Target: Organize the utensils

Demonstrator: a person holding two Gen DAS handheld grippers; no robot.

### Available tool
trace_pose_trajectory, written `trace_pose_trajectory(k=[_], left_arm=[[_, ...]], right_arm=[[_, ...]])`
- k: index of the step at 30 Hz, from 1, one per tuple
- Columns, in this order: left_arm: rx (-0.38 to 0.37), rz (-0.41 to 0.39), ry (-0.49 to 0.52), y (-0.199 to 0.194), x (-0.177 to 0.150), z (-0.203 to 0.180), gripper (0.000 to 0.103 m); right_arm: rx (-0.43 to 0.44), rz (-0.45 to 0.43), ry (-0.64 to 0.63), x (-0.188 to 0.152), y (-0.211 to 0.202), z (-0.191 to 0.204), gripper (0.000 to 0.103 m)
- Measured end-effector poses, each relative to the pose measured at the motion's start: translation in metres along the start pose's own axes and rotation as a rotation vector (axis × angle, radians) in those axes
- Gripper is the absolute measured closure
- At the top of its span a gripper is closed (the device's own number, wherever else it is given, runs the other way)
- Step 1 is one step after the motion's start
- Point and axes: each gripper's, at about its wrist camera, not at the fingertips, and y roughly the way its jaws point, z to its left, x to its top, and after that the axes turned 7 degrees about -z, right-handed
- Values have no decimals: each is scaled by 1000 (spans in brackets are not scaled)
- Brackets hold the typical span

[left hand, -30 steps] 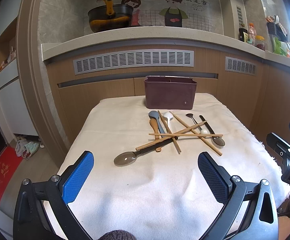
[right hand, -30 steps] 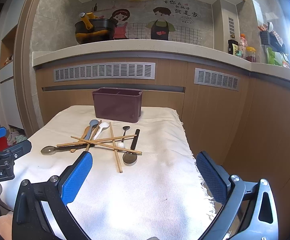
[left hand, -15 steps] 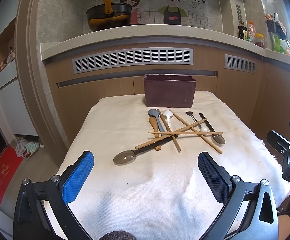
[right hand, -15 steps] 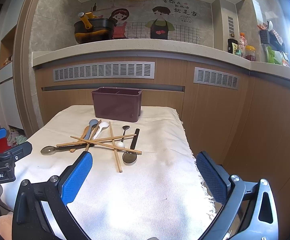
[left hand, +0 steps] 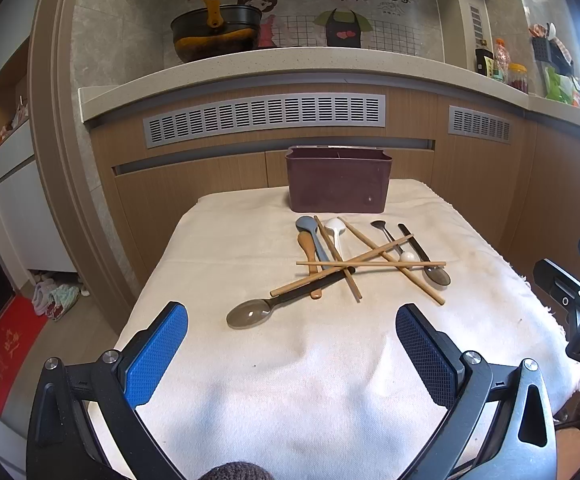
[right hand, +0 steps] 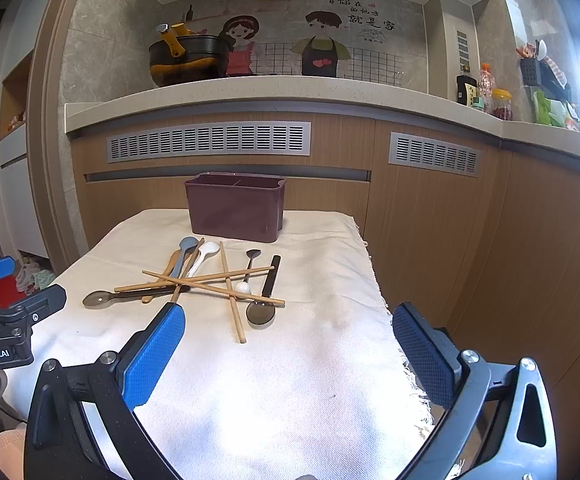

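Little has changed: both claws, left (left hand: 292, 354) and right (right hand: 286, 354), stay spread and empty over the near desk (left hand: 310, 392); utensils (left hand: 342, 264) remain piled before the maroon holder (left hand: 338, 186), unsorted.

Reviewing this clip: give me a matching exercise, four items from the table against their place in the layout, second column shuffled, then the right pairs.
Items:
1. maroon utensil holder
2. white spoon
3. grey-blue spoon
4. dark translucent spoon with black handle

Places:
A. bowl nearest the left gripper, at the pile's left front
B. upright at the far edge of the white cloth
C. just left of the white spoon, bowl toward the holder
D. between the grey-blue spoon and the long chopstick

Pairs: 1-B, 2-D, 3-C, 4-A
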Motion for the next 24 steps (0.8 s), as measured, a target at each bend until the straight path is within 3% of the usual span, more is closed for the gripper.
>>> trace_pose_trajectory(k=[24], left_arm=[[-35,28,39,15,9,-5,0]], right_arm=[[-11,12,-15,9,13,-3,0]])
